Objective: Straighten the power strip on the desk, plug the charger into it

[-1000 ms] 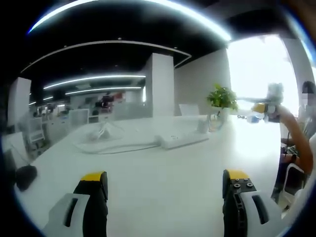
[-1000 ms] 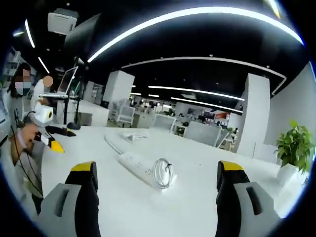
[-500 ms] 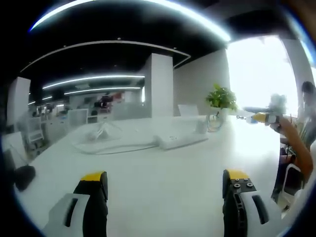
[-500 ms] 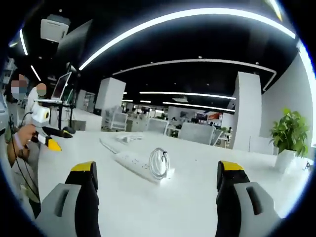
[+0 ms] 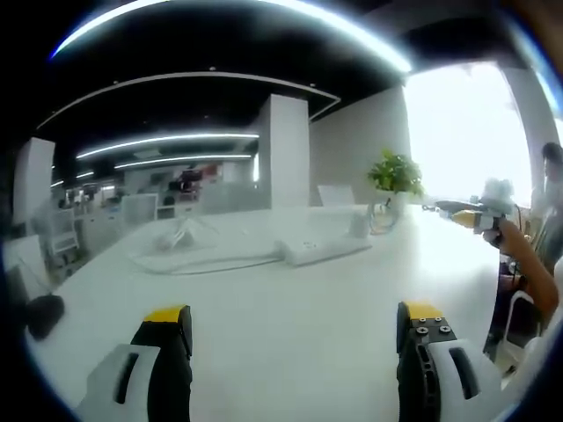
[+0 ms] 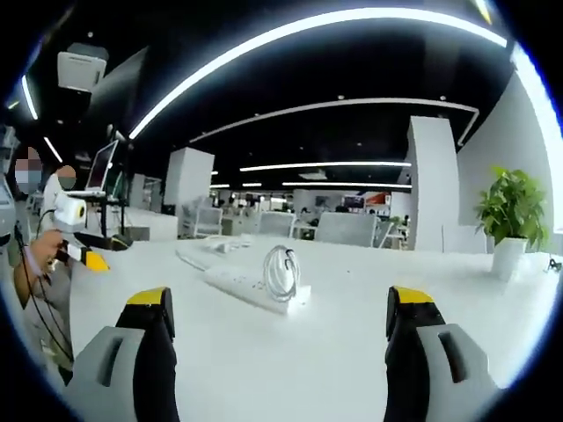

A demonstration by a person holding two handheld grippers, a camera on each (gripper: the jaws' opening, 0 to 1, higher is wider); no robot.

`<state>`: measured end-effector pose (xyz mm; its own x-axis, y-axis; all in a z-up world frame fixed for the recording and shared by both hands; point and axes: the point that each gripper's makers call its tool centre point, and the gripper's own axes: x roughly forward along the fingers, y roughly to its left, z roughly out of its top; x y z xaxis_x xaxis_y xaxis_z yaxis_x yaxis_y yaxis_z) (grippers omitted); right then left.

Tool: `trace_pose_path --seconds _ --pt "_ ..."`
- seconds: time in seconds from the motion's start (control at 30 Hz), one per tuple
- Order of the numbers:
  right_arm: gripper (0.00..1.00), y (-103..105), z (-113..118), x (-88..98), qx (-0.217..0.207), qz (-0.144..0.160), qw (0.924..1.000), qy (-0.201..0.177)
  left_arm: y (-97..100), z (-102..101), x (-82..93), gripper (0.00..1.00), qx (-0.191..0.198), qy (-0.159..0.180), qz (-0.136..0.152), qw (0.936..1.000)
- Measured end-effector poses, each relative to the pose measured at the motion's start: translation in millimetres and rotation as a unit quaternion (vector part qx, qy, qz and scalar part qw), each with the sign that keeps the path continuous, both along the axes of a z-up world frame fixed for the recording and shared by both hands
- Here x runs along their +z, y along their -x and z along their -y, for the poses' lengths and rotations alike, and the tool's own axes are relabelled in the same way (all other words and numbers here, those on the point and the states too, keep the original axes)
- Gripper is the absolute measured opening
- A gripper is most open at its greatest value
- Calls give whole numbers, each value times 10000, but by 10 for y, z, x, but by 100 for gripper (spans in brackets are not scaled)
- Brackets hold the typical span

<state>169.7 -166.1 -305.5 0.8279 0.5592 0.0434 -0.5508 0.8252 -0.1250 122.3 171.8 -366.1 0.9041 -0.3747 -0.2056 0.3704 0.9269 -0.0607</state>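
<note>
White power strip lies flat on white surface, well ahead of right tongs, roughly centred between jaws. Coiled white charger cable stands on strip's right end. Right tongs wide apart, holding nothing. In left gripper view, strip lies well ahead of left tongs, its cord trailing left. Left tongs wide apart, empty. Green potted plant stands beyond strip.

Bare white desk lies open between the right gripper and the power strip. A coiled cable stands upright on the strip's near end. Potted plant well off right. Left gripper: bare desktop ahead up to the strip.
</note>
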Motion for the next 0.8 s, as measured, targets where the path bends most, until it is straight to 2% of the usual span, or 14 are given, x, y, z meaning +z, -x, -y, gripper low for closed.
trace_pose_path --seconds 0.3,0.63,0.8 --pt "100 25 -23 -38 -1 13 10000 35 7 -14 -6 99 15 -12 0 10000" --pt "100 20 -41 -110 17 -116 9999 96 4 -35 -6 99 49 5 -2 10000" --pt "100 20 -38 -193 0 -232 9993 281 0 -30 -9 99 45 13 -12 10000"
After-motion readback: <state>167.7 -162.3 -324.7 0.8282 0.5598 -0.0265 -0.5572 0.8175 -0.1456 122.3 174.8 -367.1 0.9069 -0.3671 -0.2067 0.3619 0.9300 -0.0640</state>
